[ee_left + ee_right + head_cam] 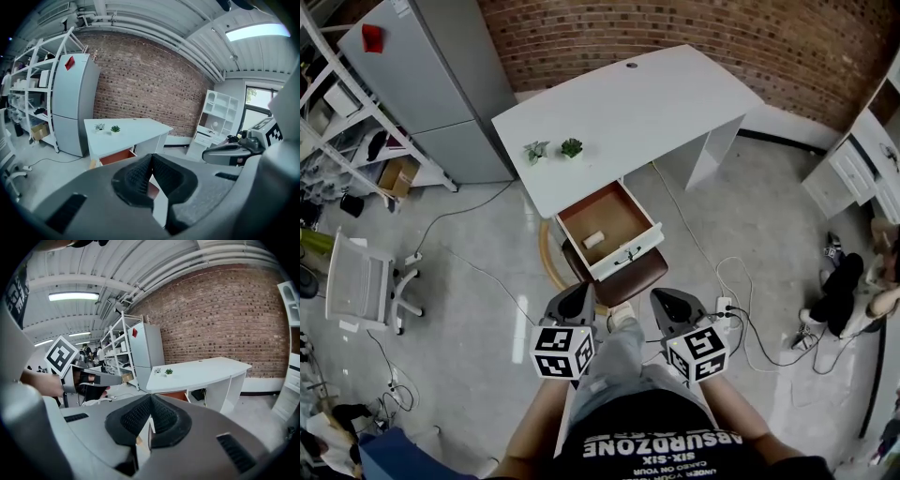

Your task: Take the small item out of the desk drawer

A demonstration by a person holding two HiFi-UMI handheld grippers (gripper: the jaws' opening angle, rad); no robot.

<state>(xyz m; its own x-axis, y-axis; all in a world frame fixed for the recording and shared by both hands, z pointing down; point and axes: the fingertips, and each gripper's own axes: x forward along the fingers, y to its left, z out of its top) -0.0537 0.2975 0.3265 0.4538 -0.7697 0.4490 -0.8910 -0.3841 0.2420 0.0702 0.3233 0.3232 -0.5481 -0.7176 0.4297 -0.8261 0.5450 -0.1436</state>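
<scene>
The white desk stands ahead of me with its drawer pulled out, showing a brown inside. A small pale item lies on the drawer's floor. My left gripper and right gripper hover side by side short of the drawer, above the floor, both shut with nothing between the jaws. In the left gripper view the left gripper points toward the desk and the drawer shows just beyond its tips. In the right gripper view the right gripper does the same, with the drawer partly hidden behind it.
A brown chair seat sits under the open drawer. Two small potted plants stand on the desk's near edge. A grey fridge and white shelving are at left, a white chair lower left, cables on the floor.
</scene>
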